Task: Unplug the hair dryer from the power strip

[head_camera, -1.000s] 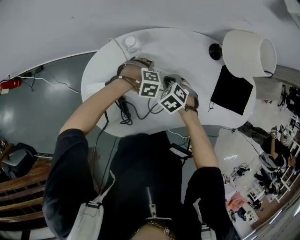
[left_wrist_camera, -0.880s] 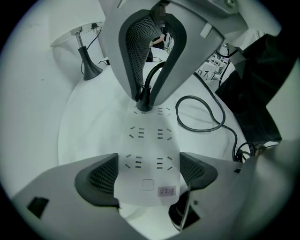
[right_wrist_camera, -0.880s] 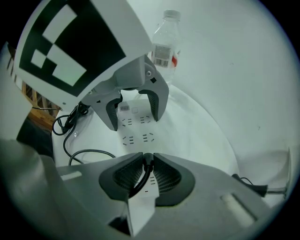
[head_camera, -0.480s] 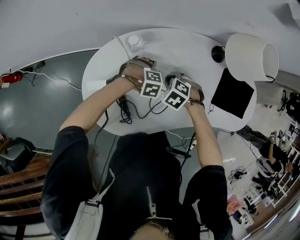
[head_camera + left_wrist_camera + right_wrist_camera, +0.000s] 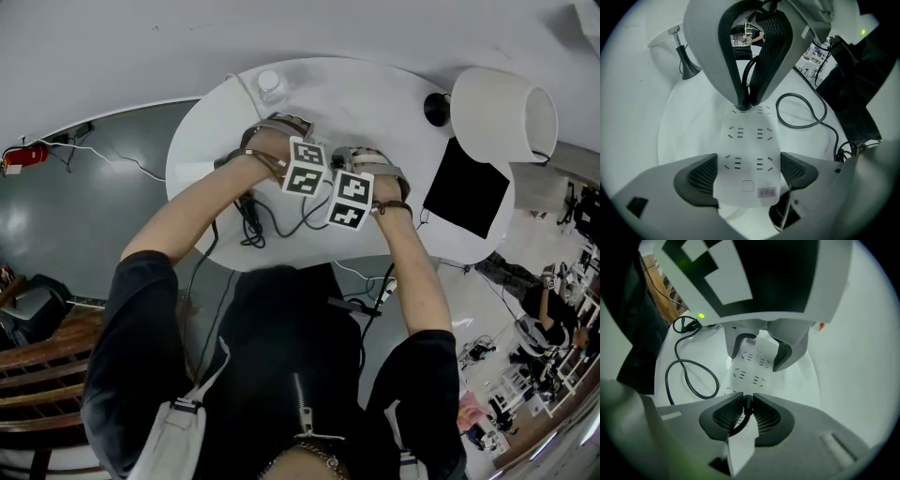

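While in the power strip [image 5: 749, 373], plug [image 5: 746, 405] between right fingers [image 5: 723, 417], just closing tighter.

A white oval worktop [image 5: 375, 103] carries a white power strip [image 5: 747, 154] lying flat, with a black cord [image 5: 806, 112] looping loose beside it. Towards the right lie a flat black mat [image 5: 464, 192] and a lamp's black base [image 5: 434, 106]; a small white round thing [image 5: 269, 84] sits near the far edge.

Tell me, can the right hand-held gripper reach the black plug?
Probably yes: the right hand-held gripper already seems pinched on the black plug in the power strip; nothing blocks it.
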`<action>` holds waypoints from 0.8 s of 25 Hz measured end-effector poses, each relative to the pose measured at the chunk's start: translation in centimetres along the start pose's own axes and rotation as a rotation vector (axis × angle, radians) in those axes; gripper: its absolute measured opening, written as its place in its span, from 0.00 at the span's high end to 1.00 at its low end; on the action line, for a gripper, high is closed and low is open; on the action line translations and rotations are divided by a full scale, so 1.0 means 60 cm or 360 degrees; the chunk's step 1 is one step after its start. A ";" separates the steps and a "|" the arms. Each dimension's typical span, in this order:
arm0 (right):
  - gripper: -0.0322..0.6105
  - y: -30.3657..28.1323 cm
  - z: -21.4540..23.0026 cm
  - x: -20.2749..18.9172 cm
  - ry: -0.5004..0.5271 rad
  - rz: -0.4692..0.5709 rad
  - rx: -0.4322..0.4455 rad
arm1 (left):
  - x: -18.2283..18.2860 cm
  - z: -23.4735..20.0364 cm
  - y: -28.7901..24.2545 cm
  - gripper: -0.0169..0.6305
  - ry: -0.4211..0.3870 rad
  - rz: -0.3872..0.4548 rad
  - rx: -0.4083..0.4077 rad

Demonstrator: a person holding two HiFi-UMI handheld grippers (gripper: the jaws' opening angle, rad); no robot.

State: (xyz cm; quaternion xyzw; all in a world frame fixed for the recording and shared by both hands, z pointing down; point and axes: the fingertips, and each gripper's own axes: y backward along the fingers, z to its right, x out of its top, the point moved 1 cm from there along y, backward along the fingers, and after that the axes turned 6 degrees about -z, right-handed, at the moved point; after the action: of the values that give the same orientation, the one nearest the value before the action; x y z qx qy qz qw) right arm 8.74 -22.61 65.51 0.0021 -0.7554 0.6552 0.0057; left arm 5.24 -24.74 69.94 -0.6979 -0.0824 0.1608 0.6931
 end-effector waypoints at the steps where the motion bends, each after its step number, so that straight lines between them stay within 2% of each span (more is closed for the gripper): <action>1: 0.85 0.000 -0.001 0.000 0.0020 -0.0004 -0.0001 | 0.000 0.000 0.000 0.36 0.0000 -0.0001 0.0000; 2: 0.85 -0.001 0.000 0.001 -0.0005 -0.0003 0.0001 | 0.000 0.000 0.000 0.36 0.0000 -0.0002 -0.0001; 6: 0.85 0.001 0.011 0.008 -0.0340 0.0030 0.0048 | -0.002 0.001 -0.001 0.36 -0.0004 -0.0002 -0.0003; 9: 0.85 0.005 0.017 0.013 -0.0509 0.0070 0.0066 | -0.005 0.003 0.002 0.36 -0.0004 0.0006 0.0001; 20: 0.85 0.006 0.021 0.012 -0.0623 0.0130 0.0044 | -0.004 0.001 0.000 0.35 -0.0006 0.0005 0.0004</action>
State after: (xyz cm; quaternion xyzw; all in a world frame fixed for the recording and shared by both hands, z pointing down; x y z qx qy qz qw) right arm 8.00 -23.81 65.01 0.0989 -0.7326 0.6522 -0.1680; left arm 5.01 -24.74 69.98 -0.6968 -0.0823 0.1632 0.6936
